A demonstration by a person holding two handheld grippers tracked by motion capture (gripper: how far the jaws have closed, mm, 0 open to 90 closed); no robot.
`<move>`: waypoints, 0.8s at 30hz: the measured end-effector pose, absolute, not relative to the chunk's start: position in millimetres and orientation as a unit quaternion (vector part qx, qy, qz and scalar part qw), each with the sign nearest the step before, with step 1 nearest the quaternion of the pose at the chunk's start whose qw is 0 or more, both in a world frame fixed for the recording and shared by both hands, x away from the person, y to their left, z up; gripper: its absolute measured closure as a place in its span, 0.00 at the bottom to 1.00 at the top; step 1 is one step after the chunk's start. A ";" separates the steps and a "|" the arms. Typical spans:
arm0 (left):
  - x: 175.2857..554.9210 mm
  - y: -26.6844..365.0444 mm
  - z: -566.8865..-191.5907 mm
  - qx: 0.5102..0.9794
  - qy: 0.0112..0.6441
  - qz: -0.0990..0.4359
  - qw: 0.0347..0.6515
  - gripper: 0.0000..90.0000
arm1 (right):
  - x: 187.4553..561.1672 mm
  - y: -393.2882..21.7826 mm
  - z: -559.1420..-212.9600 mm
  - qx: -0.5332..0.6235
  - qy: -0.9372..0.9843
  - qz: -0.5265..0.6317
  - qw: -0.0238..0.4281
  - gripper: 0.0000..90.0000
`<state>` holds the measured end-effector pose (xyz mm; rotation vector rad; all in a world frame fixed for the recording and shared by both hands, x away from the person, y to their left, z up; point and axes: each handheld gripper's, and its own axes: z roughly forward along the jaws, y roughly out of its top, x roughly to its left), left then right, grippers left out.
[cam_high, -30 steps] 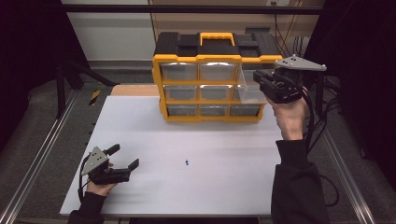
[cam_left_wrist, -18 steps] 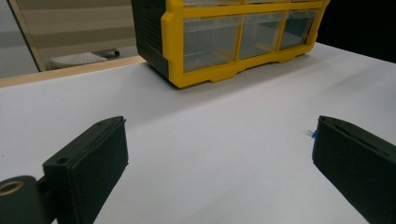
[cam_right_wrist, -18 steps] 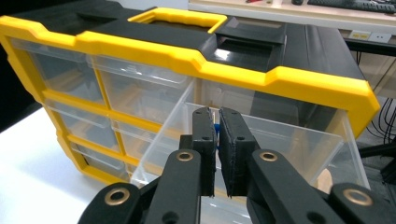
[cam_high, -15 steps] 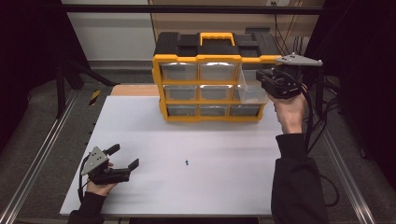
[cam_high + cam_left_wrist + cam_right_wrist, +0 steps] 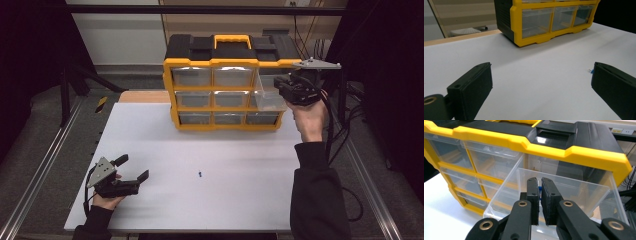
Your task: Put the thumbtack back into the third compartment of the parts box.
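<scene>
Step in hand: placing of a small blue piece (image 5: 539,190) into the pulled-out clear plastic drawer (image 5: 571,195), top row, right end, of the yellow-and-black plastic drawer cabinet (image 5: 227,89).

Right gripper (image 5: 539,181): jaws all but together, pinching the small blue piece between the black pads, only a sliver of blue showing in the gap. Poised just above the open drawer, over its front part, pointed towards the cabinet. Piece too small and too hidden to give its shape.

Left gripper (image 5: 133,167): jaws spread wide, nothing between them, resting low at the near left of the white bench (image 5: 240,195), well apart from the cabinet.

Second small blue piece (image 5: 200,174): lying loose on the bench near its middle, between the left gripper and the cabinet, touching nothing else.

Next move, as judged: lower slightly inside the drawer walls, then part the jaws to drop the piece; afterwards, likely a push on the drawer front to close it. Care needed to keep clear of the thin front wall.

Materials: drawers of thin, glossy, see-through plastic, box-shaped with flared sides; cabinet frame of thick moulded yellow plastic with a black top and yellow carry handle; gripper pads matt black, flat-faced, slightly rough; bench surface smooth, matt, white.
</scene>
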<state>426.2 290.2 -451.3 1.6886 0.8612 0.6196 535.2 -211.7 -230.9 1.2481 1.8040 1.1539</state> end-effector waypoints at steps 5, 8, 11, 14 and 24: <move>426.4 290.4 -451.5 0.712 0.363 0.260 0.542 0.03 | 537.3 -211.7 -232.9 0.485 0.690 0.432 0.321 0.94; 426.2 290.3 -451.3 0.711 0.363 0.261 0.543 0.03 | 538.2 -211.0 -234.2 0.486 0.693 0.426 0.320 0.94; 426.2 290.4 -451.2 0.711 0.363 0.261 0.543 0.03 | 538.5 -211.0 -234.1 0.488 0.692 0.424 0.321 0.93; 426.3 290.3 -451.3 0.711 0.363 0.260 0.543 0.03 | 538.1 -211.5 -233.7 0.491 0.690 0.423 0.323 0.87; 426.3 290.2 -451.3 0.712 0.362 0.260 0.543 0.03 | 530.9 -213.0 -228.9 0.469 0.680 0.455 0.335 0.61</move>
